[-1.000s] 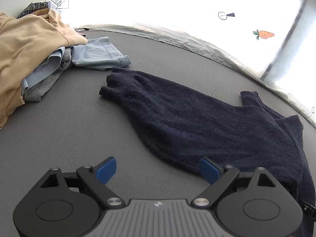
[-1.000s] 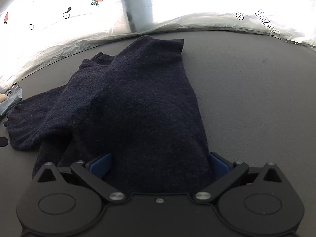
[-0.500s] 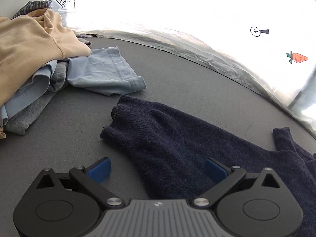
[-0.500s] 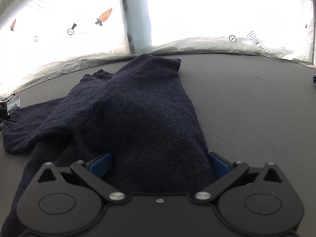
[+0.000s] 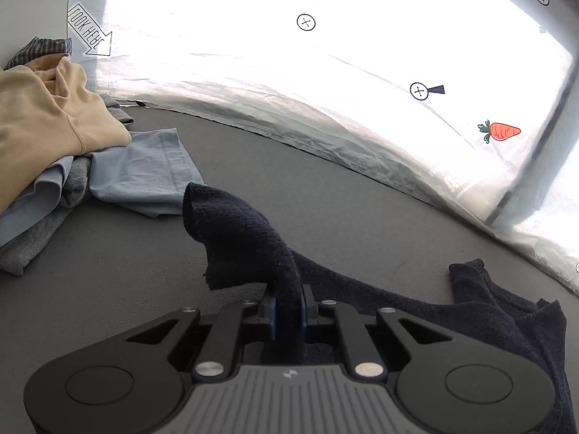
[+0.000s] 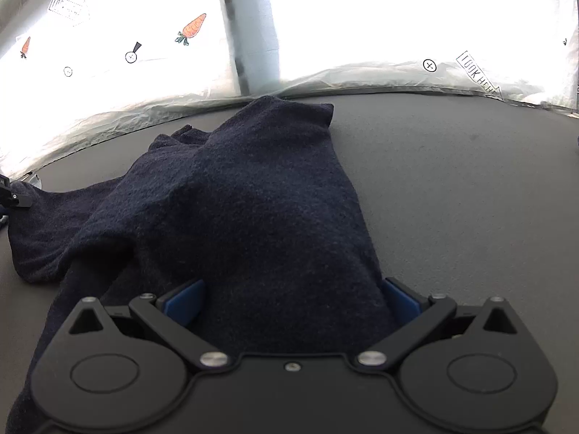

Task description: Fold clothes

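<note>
Pinching the sleeve (image 5: 249, 238) of the navy sweater (image 6: 253, 217) at 12 o'clock, the left claw (image 5: 288, 311) is clamped low over the tabletop (image 5: 325, 195), while the right claw (image 6: 293, 298) stands apart around the sweater.

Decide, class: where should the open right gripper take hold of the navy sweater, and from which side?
Grip the near edge of the navy sweater, coming in low from the front. The fabric already lies between the open pads of the right gripper.
</note>
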Available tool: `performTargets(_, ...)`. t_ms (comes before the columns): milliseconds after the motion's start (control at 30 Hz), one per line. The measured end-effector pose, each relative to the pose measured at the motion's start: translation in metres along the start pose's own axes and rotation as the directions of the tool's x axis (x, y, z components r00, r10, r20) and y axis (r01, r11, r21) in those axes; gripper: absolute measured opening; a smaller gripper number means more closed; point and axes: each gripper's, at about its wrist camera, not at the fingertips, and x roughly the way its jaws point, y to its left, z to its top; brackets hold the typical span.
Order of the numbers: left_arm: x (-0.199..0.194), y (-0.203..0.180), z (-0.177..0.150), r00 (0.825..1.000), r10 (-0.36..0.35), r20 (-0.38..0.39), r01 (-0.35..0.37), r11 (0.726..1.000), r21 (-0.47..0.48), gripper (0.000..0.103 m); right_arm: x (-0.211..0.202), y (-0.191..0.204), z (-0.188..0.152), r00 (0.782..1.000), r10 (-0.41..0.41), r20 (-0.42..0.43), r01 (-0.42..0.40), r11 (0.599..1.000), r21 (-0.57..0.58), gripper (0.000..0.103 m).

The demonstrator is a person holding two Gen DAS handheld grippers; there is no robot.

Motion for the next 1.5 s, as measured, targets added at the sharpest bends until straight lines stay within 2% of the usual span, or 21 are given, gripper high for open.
performTargets(100, -0.022, -0.022, 0.002, 0.995, -0.099, 0.027, 0.098, 0.995, 0.03, 0.011, 0.0, -0.005, 0.011, 0.996, 0.03, -0.084, -0.03, 1.0, 0.003, 0.103)
performTargets(167, -0.045, -0.052, -0.004, 0.977, -0.213, 0.02, 0.21, 0.974, 0.084, 0.011, -0.003, -0.011, 0.017, 0.99, 0.045, -0.133, -0.041, 0.999, 0.033, 0.103)
performTargets(200, -0.057, -0.068, -0.009, 0.959, -0.282, 0.003, 0.279, 0.953, 0.121, 0.011, -0.005, -0.015, 0.019, 0.988, 0.047, -0.148, -0.039, 0.998, 0.055, 0.102)
performTargets(233, -0.068, -0.084, -0.016, 0.933, -0.357, -0.035, 0.358, 0.921, 0.156, 0.011, -0.013, -0.021, 0.018, 0.99, 0.034, -0.137, -0.021, 0.995, 0.096, 0.102)
performTargets(267, -0.076, -0.099, -0.025, 0.901, -0.425, -0.089, 0.434, 0.882, 0.182, 0.011, -0.022, -0.026, 0.016, 0.993, 0.009, -0.115, 0.006, 0.992, 0.127, 0.102)
performTargets(333, -0.087, -0.129, -0.053, 0.842, -0.501, -0.203, 0.539, 0.805, 0.248, 0.016, -0.042, -0.036, 0.013, 0.996, -0.043, -0.079, 0.055, 0.987, 0.149, 0.102)
performTargets(367, -0.089, -0.141, -0.07, 0.827, -0.498, -0.262, 0.559, 0.778, 0.285, 0.021, -0.052, -0.041, 0.012, 0.996, -0.068, -0.061, 0.077, 0.985, 0.154, 0.102)
performTargets(433, -0.085, -0.159, -0.105, 0.817, -0.436, -0.376, 0.562, 0.746, 0.356, 0.025, -0.069, -0.052, 0.009, 0.993, -0.114, -0.034, 0.118, 0.979, 0.164, 0.102)
performTargets(500, -0.078, -0.163, -0.127, 0.825, -0.356, -0.439, 0.534, 0.745, 0.399, 0.03, -0.081, -0.061, 0.006, 0.99, -0.143, -0.021, 0.144, 0.973, 0.182, 0.102)
performTargets(567, -0.076, -0.158, -0.132, 0.827, -0.344, -0.444, 0.525, 0.755, 0.392, 0.032, -0.088, -0.068, 0.004, 0.989, -0.144, -0.013, 0.144, 0.97, 0.196, 0.102)
performTargets(633, -0.073, -0.152, -0.127, 0.813, -0.368, -0.451, 0.539, 0.769, 0.344, 0.043, -0.092, -0.069, 0.004, 0.992, -0.123, -0.011, 0.123, 0.972, 0.2, 0.102)
performTargets(700, -0.074, -0.15, -0.125, 0.803, -0.388, -0.452, 0.551, 0.772, 0.316, 0.065, -0.093, -0.065, 0.006, 0.997, -0.083, -0.008, 0.083, 0.978, 0.19, 0.102)
performTargets(867, -0.09, -0.153, -0.127, 0.835, -0.355, -0.42, 0.516, 0.771, 0.374, 0.077, -0.091, -0.04, 0.021, 0.995, 0.1, 0.011, -0.1, 0.985, 0.138, 0.099)
performTargets(967, -0.1, -0.149, -0.123, 0.864, -0.327, -0.382, 0.471, 0.792, 0.389, 0.082, -0.087, -0.032, 0.025, 0.981, 0.195, -0.012, -0.192, 0.97, 0.149, 0.095)
performTargets(1033, -0.106, -0.143, -0.118, 0.877, -0.316, -0.363, 0.447, 0.813, 0.373, 0.087, -0.083, -0.027, 0.024, 0.977, 0.211, -0.037, -0.204, 0.97, 0.129, 0.09)
performTargets(1133, -0.113, -0.127, -0.112, 0.895, -0.293, -0.337, 0.405, 0.851, 0.334, 0.087, -0.079, -0.025, 0.018, 0.965, 0.252, -0.075, -0.238, 0.959, 0.153, 0.082)
performTargets(1233, -0.117, -0.108, -0.108, 0.915, -0.254, -0.314, 0.343, 0.9, 0.27, 0.088, -0.074, -0.025, 0.012, 0.956, 0.268, -0.116, -0.246, 0.953, 0.177, 0.081)
performTargets(1400, -0.12, -0.092, -0.108, 0.927, -0.206, -0.312, 0.281, 0.934, 0.219, 0.088, -0.069, -0.021, -0.001, 0.938, 0.302, -0.169, -0.271, 0.945, 0.185, 0.079)
performTargets(1433, -0.121, -0.089, -0.108, 0.929, -0.197, -0.313, 0.269, 0.94, 0.209, 0.088, -0.069, -0.018, -0.003, 0.934, 0.311, -0.177, -0.282, 0.944, 0.171, 0.07)
performTargets(1467, -0.122, -0.086, -0.108, 0.931, -0.187, -0.313, 0.257, 0.946, 0.199, 0.088, -0.07, -0.016, -0.005, 0.93, 0.319, -0.185, -0.292, 0.943, 0.157, 0.057)
performTargets(1500, -0.123, -0.085, -0.109, 0.932, -0.182, -0.312, 0.253, 0.947, 0.201, 0.088, -0.07, -0.013, -0.006, 0.93, 0.312, -0.192, -0.289, 0.947, 0.139, 0.049)
